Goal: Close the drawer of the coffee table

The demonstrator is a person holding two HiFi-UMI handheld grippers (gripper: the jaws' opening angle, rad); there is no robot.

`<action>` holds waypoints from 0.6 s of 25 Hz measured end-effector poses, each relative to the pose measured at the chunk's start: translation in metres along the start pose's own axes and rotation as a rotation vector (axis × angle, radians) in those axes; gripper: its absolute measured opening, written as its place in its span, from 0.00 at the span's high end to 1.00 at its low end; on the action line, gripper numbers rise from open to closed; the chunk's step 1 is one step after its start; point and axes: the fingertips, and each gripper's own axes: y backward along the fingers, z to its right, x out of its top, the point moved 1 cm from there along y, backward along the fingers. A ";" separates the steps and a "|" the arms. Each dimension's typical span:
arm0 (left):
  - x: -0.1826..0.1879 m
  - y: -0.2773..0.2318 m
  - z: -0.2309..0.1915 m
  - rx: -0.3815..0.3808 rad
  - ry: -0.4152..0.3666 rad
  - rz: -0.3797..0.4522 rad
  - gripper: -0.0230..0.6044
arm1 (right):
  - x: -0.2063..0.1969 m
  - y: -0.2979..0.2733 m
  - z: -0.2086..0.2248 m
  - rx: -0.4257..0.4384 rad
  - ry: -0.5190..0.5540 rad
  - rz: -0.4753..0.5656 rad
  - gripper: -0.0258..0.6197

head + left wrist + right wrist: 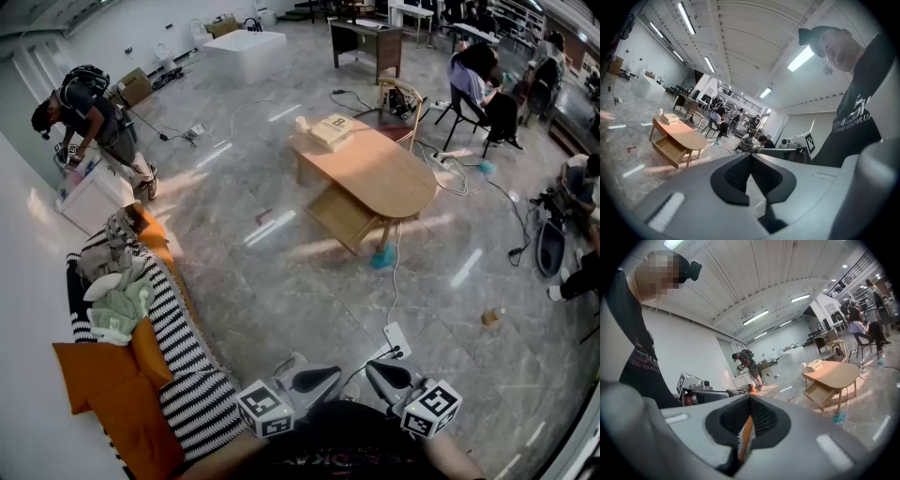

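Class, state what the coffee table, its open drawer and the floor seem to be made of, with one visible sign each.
Coffee table: likely light wood or veneer, matte; warm tan, even top. Drawer: same pale wood look, matching colour. Floor: probably polished stone or tile; grey veining and mirrored light streaks.

You work in bright, even light: ceiling strip lights [801, 58] throw streaky glare on the glossy floor [272, 228]. Your views bend fisheye-style, corners go black, and the nearest foreground looks soft.
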 end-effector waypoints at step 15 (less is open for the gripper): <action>0.000 -0.005 0.001 -0.010 -0.003 -0.002 0.96 | 0.002 0.001 -0.001 0.035 0.004 0.012 0.96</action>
